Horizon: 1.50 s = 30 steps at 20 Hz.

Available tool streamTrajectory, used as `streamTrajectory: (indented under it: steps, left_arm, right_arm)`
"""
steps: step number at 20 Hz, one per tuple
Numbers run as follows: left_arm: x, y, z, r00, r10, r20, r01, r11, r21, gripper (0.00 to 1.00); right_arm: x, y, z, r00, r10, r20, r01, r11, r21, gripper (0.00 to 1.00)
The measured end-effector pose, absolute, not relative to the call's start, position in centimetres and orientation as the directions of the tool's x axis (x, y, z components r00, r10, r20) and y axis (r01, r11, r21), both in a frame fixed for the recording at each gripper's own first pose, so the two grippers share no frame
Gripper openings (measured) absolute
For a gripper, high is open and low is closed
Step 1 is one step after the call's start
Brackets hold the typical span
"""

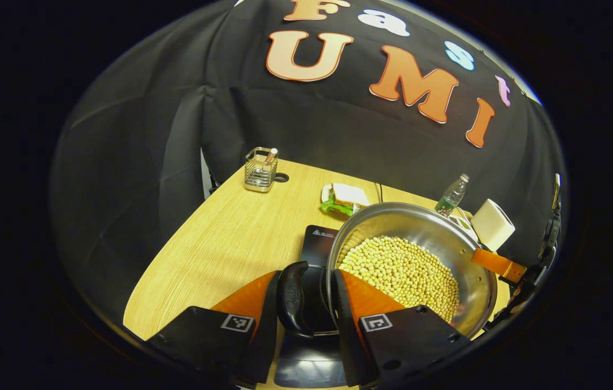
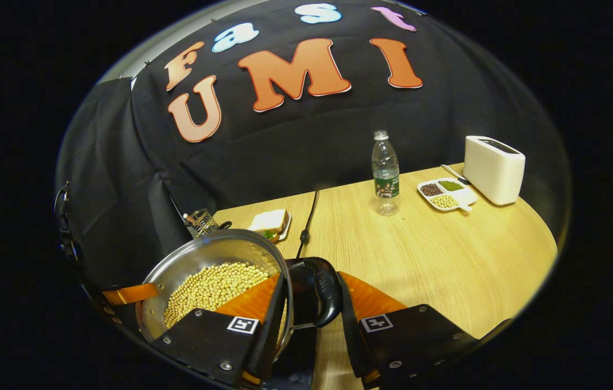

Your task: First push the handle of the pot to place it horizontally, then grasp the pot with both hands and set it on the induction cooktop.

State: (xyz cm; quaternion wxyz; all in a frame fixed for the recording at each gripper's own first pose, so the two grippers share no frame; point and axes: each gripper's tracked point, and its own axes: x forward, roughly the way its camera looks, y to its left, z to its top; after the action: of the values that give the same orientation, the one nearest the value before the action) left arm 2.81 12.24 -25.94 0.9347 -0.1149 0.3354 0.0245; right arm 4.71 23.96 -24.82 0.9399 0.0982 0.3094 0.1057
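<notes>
The round stainless-steel pot [image 1: 420, 254] filled with yellow soybeans is sitting over the black induction cooktop [image 1: 318, 244] on the pale wooden table [image 1: 219, 254]. The left gripper [image 1: 306, 303] is clasping the pot's black side handle [image 1: 291, 298] between both fingers, while the right gripper [image 2: 311, 303] is clamping the opposite black handle [image 2: 325, 290].

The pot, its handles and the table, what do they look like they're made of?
Pot: polished metal, likely stainless steel, with mirror-like glare on its wall. Handles: glossy black, probably plastic, with a soft sheen. Table: pale wood-grain surface, perhaps laminate, showing fine even streaks.
</notes>
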Motion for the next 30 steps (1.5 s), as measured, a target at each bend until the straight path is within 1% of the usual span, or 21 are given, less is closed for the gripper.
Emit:
streamTrajectory:
  steps: [5,11,12,14,16,17,18,19,20,21,22,23,24,25,28,30]
  left_arm:
    - [3.0,13.4,-28.0,0.749,-0.034,-0.662,-0.127,0.973,-0.194,0.58]
    - [3.0,13.8,-28.1,0.751,-0.027,-0.660,-0.120,0.977,-0.177,0.58]
    - [3.1,13.8,-28.0,0.754,-0.022,-0.656,-0.123,0.977,-0.174,0.59]
    - [3.1,14.0,-27.8,0.758,-0.006,-0.652,-0.135,0.977,-0.165,0.61]
    - [3.7,15.1,-26.0,0.795,0.039,-0.605,-0.138,0.983,-0.118,0.66]
    - [4.0,15.9,-24.8,0.817,0.074,-0.572,-0.144,0.986,-0.078,0.66]
    - [4.0,16.2,-23.3,0.839,0.093,-0.536,-0.145,0.988,-0.055,0.66]
    - [3.7,15.8,-21.6,0.858,0.099,-0.504,-0.141,0.989,-0.045,0.72]
    - [3.2,15.1,-19.6,0.875,0.101,-0.474,-0.136,0.990,-0.040,0.80]
    - [3.0,14.6,-18.0,0.890,0.106,-0.444,-0.132,0.991,-0.029,0.88]
    - [3.0,14.3,-16.5,0.905,0.106,-0.412,-0.124,0.992,-0.018,0.88]
    - [2.7,14.0,-14.7,0.919,0.110,-0.378,-0.123,0.992,-0.009,0.96]
    - [2.6,13.7,-12.9,0.933,0.114,-0.343,-0.122,0.993,0.000,0.95]
    - [2.5,13.3,-11.2,0.945,0.116,-0.306,-0.120,0.993,0.004,0.95]
    - [2.6,11.5,-6.8,0.969,0.107,-0.223,-0.111,0.994,-0.006,0.96]
    - [2.3,10.4,-4.8,0.975,0.100,-0.198,-0.110,0.993,-0.041,0.96]
  right_arm:
    - [4.8,25.1,-26.8,0.766,0.265,-0.585,-0.135,0.957,0.256,0.55]
    - [4.7,25.4,-28.1,0.748,0.277,-0.604,-0.125,0.951,0.281,0.54]
    - [4.7,25.4,-28.4,0.742,0.275,-0.611,-0.122,0.952,0.280,0.55]
    - [4.9,25.3,-27.8,0.760,0.275,-0.589,-0.134,0.953,0.272,0.59]
    - [5.1,24.6,-26.4,0.786,0.267,-0.558,-0.140,0.956,0.259,0.60]
    - [5.1,24.1,-25.9,0.792,0.263,-0.552,-0.142,0.957,0.253,0.62]
    - [5.1,23.6,-25.4,0.799,0.258,-0.543,-0.142,0.959,0.247,0.66]
    - [5.2,22.9,-24.9,0.808,0.253,-0.533,-0.140,0.960,0.243,0.69]
    - [5.1,22.2,-24.2,0.815,0.248,-0.524,-0.138,0.961,0.241,0.77]
    - [5.2,21.5,-23.5,0.823,0.244,-0.513,-0.137,0.962,0.238,0.81]
    - [5.2,20.7,-22.7,0.830,0.241,-0.504,-0.140,0.963,0.230,0.88]
    - [5.3,19.7,-21.6,0.840,0.233,-0.489,-0.140,0.965,0.219,0.91]
    - [5.4,18.6,-20.3,0.855,0.221,-0.470,-0.139,0.969,0.204,0.94]
    - [5.5,17.4,-18.8,0.870,0.208,-0.446,-0.137,0.973,0.187,0.95]
    - [5.2,14.2,-14.2,0.912,0.176,-0.370,-0.126,0.980,0.155,0.95]
    - [4.8,12.0,-11.3,0.935,0.156,-0.320,-0.119,0.984,0.130,0.95]
